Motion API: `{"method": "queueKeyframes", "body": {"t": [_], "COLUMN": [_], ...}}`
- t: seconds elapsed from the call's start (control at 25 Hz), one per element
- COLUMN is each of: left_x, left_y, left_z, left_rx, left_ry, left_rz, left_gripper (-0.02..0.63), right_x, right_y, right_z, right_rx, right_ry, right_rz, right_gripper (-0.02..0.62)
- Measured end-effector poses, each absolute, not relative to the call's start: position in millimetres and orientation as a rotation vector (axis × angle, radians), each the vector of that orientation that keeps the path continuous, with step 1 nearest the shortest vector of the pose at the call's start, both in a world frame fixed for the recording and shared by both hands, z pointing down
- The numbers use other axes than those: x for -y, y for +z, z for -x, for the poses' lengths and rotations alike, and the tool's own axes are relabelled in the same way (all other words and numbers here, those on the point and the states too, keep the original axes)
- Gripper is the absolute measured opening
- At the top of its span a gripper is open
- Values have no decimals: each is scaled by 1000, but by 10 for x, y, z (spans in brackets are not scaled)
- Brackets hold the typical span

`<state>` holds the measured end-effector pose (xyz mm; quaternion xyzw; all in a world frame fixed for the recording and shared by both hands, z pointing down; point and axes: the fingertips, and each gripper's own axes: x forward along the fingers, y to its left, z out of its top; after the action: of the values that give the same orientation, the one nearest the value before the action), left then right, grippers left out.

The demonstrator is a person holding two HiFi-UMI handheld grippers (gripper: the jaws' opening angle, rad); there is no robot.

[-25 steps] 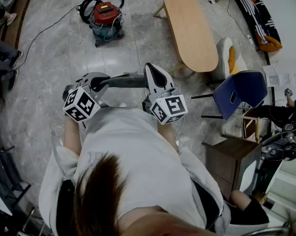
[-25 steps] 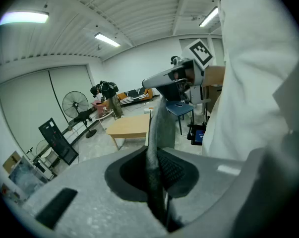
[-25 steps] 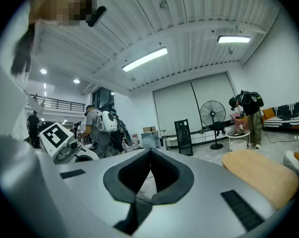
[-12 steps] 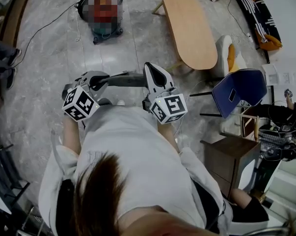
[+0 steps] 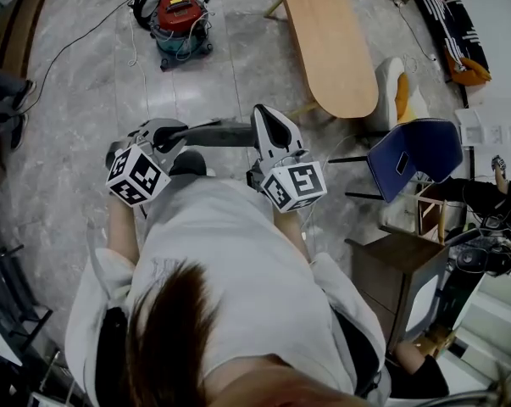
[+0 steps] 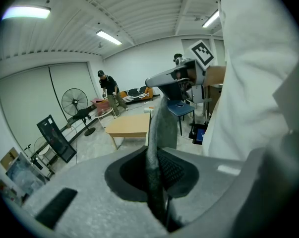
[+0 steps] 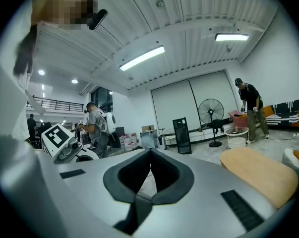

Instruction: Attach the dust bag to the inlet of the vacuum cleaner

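Carry step: dust bag is stretched between both grippers, with the vacuum cleaner well apart on the floor. I'd hold it taut and square the bag's opening to the inlet. Left gripper is nearly closed, clamped on grey fabric. Right gripper is fully closed, and I judge it's pinching the other end.
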<state>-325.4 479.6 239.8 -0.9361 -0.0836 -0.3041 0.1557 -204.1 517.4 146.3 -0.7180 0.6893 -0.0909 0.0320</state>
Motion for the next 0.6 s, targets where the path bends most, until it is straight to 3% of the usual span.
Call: {"method": "queueKeyframes", "body": {"t": [0.6], "left_x": [-3530], "left_y": [2435], "left_z": [2753], "left_rx": [186], "left_ry": [-839], "left_rz": [2709], "left_gripper": [37], "right_x": [-4007], "right_y": [1446], "right_z": [1549], "right_rx": [-2086], "right_ry": [-320], "right_rz": [2199], "right_gripper": [2]}}
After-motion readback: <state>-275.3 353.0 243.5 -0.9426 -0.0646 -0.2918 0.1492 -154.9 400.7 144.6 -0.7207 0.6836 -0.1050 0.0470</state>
